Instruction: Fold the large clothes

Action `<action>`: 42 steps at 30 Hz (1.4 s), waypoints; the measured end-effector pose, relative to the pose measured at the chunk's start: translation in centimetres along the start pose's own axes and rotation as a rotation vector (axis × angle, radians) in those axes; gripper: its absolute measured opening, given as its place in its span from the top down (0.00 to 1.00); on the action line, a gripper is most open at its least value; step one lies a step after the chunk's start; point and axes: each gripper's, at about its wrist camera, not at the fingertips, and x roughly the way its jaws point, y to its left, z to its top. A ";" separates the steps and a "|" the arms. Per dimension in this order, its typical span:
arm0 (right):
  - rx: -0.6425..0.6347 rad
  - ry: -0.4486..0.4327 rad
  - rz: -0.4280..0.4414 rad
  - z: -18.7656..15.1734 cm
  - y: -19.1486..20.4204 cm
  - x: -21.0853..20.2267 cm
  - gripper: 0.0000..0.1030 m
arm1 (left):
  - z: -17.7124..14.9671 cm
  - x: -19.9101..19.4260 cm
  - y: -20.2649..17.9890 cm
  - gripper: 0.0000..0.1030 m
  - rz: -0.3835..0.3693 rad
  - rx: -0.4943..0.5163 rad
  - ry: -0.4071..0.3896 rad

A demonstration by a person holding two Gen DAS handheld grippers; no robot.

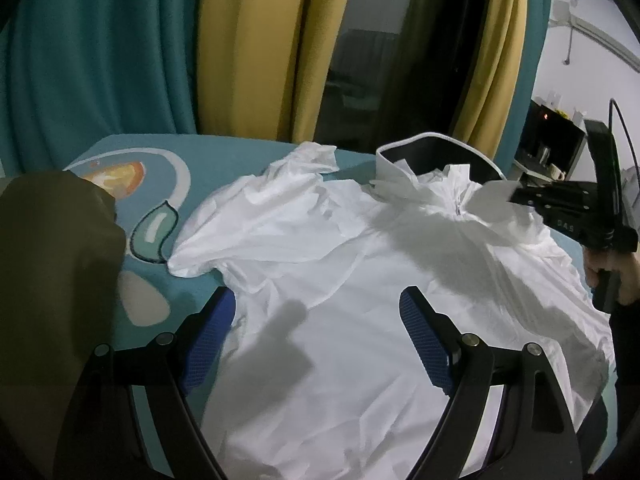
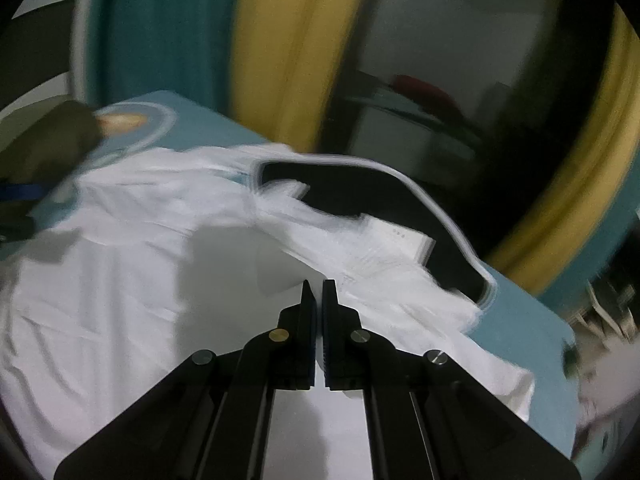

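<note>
A large white zip-up garment (image 1: 360,280) lies spread on a teal patterned surface (image 1: 132,184), collar toward the far edge. My left gripper (image 1: 316,312) is open above its lower left part, blue pads either side of the cloth. My right gripper (image 2: 319,284) is shut on a raised fold of the white garment (image 2: 120,280) near the collar; this view is motion-blurred. The right gripper also shows in the left wrist view (image 1: 516,196) at the far right, at the garment's right shoulder.
An olive-green cloth (image 1: 52,280) lies at the left. A dark white-rimmed seat back (image 1: 436,156) stands behind the collar. Teal and yellow curtains (image 1: 248,48) and a dark window are behind. Shelves with clutter (image 1: 552,140) are at the far right.
</note>
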 end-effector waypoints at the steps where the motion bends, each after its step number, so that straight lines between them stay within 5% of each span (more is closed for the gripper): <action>1: -0.024 -0.008 0.045 0.5 0.9 0.2 0.99 | 0.0 -0.1 0.2 0.16 0.002 -0.003 -0.001; 9: -0.129 -0.040 0.346 2.2 4.3 1.8 0.93 | 0.3 -1.1 0.7 0.16 0.017 0.008 -0.019; 11: -0.086 -0.033 0.281 2.4 3.3 2.3 0.47 | 0.7 -1.0 0.3 0.16 0.019 0.032 -0.024; 12: -0.049 -0.037 0.238 2.5 2.5 2.2 0.16 | 1.0 -0.6 -0.2 0.16 0.019 0.052 -0.018; 13: 0.014 -0.061 0.199 2.4 1.0 1.8 0.14 | 1.2 -0.3 -0.5 0.16 0.014 0.067 -0.011; 20: 0.278 -0.090 0.019 -1.8 -8.0 -2.7 0.14 | 2.6 4.3 -5.1 0.16 -0.039 0.242 0.065; 28: 0.437 0.083 -0.095 -12.0 -12.1 -3.3 0.14 | 3.3 11.2 -9.2 0.16 -0.059 0.387 0.197; 32: 0.482 0.136 -0.114 -16.2 -13.9 -3.9 0.14 | 3.1 11.4 -10.6 0.16 -0.088 0.416 0.214; 37: 0.487 0.157 -0.114 -16.1 -14.5 -2.4 0.14 | 2.5 10.0 -12.4 0.16 -0.131 0.491 0.202; 42: 0.465 0.207 -0.145 -15.4 -14.4 0.4 0.14 | 1.8 12.6 -13.0 0.16 -0.032 0.567 0.256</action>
